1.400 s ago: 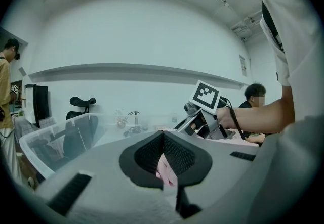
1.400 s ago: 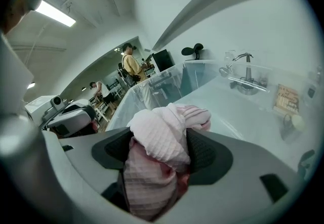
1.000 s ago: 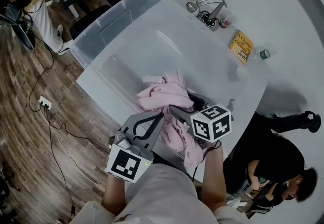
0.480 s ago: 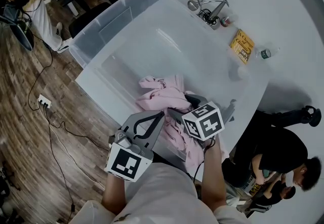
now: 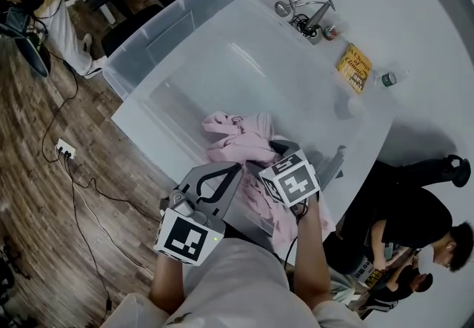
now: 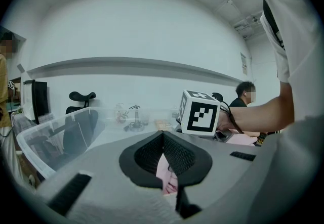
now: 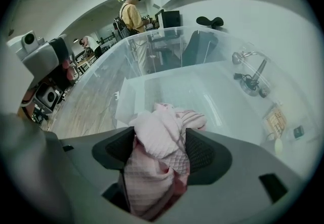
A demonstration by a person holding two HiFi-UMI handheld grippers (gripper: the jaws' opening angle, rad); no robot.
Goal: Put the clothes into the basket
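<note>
A crumpled pink garment point(image 5: 241, 138) lies heaped at the near end of the clear plastic basket point(image 5: 148, 38), with part of it hanging over the near rim. My right gripper point(image 5: 268, 156) points steeply down into the heap and is shut on a thick bunch of the pink garment point(image 7: 162, 142), which fills the space between its pads. My left gripper point(image 5: 235, 168) is held nearly level beside the heap, its tips meeting. In the left gripper view the left gripper point(image 6: 162, 134) shows pink cloth point(image 6: 164, 172) through the gap behind the tips; I cannot tell whether it pinches any.
On the white table point(image 5: 415, 8) behind the basket are a metal stand point(image 5: 305, 12), a yellow packet point(image 5: 354, 67) and a small bottle point(image 5: 385, 78). A person point(image 5: 415, 238) sits at the lower right. A power strip point(image 5: 65, 149) and cables lie on the wooden floor at the left.
My right gripper has sunk a little and rolled, still shut on the pink garment, and the heap has settled lower at the basket's near end. The left gripper has stayed put.
</note>
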